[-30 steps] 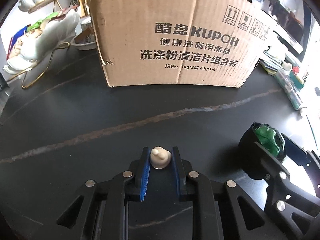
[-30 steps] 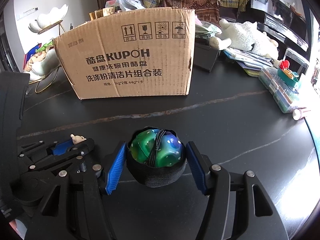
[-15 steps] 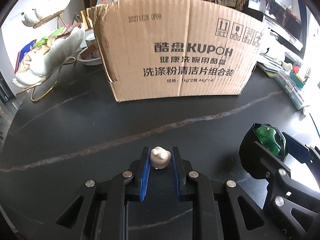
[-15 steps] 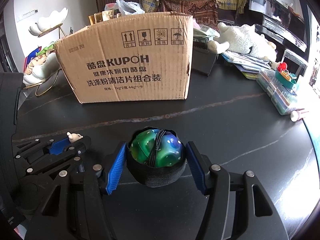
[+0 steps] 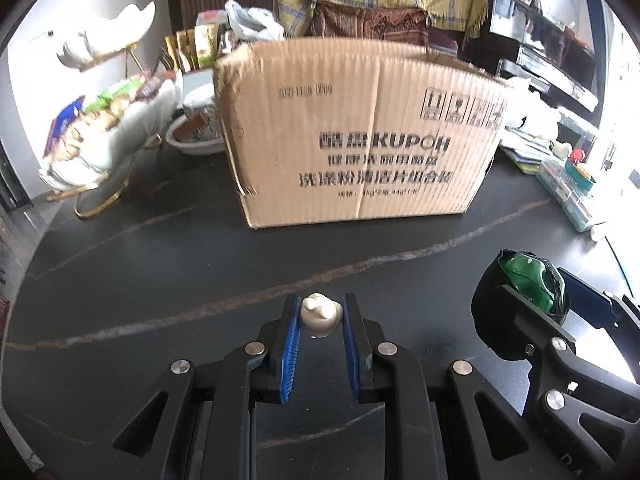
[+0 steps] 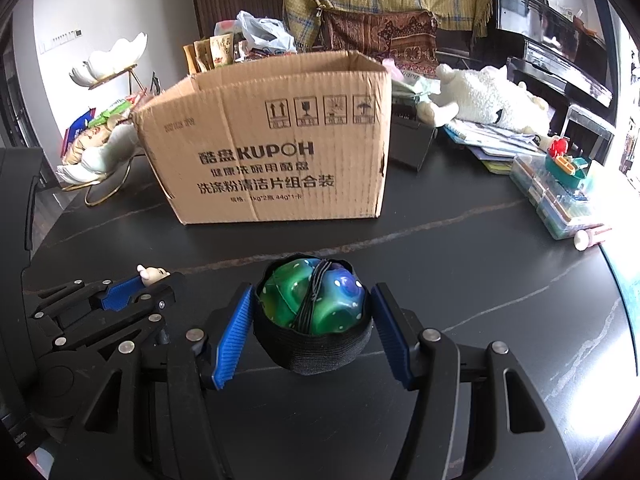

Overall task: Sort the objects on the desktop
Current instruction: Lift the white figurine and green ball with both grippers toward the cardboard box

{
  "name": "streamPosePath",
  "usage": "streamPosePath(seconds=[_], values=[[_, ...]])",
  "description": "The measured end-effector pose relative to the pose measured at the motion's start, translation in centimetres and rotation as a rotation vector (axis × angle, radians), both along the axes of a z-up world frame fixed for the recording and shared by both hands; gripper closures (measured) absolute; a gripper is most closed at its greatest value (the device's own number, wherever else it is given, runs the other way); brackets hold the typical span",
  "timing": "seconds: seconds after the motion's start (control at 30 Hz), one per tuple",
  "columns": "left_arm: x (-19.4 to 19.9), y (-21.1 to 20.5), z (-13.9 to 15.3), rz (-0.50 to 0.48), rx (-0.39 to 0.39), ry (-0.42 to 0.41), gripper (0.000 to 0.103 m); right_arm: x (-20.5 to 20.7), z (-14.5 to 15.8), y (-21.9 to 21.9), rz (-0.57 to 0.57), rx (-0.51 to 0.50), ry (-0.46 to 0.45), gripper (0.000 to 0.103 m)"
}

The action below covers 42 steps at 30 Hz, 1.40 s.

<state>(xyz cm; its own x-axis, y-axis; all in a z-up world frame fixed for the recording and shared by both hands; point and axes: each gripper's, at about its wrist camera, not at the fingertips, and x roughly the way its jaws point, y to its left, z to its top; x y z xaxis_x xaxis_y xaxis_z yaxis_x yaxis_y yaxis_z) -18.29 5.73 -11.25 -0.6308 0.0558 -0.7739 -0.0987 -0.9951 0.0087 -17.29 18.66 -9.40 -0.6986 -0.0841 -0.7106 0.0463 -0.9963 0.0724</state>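
Observation:
My left gripper [image 5: 320, 314] is shut on a small cream figurine [image 5: 321, 314] and holds it above the black table; it also shows in the right wrist view [image 6: 150, 276]. My right gripper [image 6: 312, 308] is shut on a green-blue ball in a black band [image 6: 314, 308], which also shows in the left wrist view [image 5: 528, 280]. An open cardboard box [image 5: 360, 136] printed KUPOH stands ahead of both grippers, also in the right wrist view [image 6: 272, 148].
A white shell-shaped stand with snacks [image 5: 104, 132] stands left of the box. A plush toy [image 6: 492, 96], papers, a clear case of small items [image 6: 560, 196] and a small tube [image 6: 588, 237] lie at the right. The black table [image 6: 460, 280] spreads around.
Both grippers have risen and tilted up with their objects; the box now sits lower in view and its open top rim shows. Grips unchanged.

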Motion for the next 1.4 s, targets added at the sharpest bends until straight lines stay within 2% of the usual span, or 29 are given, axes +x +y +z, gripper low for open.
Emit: streamPosePath(seconds=[0.5, 1.4], values=[[3.0, -1.3, 4.2, 0.004, 0.006, 0.09, 0.084, 1.9, 2.9, -1.3, 0.005, 0.004, 0.051, 0.046], [9.0, -2.7, 10.9, 0.028, 0.031, 0.252, 0.084, 7.4, 9.6, -2.8, -0.003, 0.031, 0.2, 0.046]])
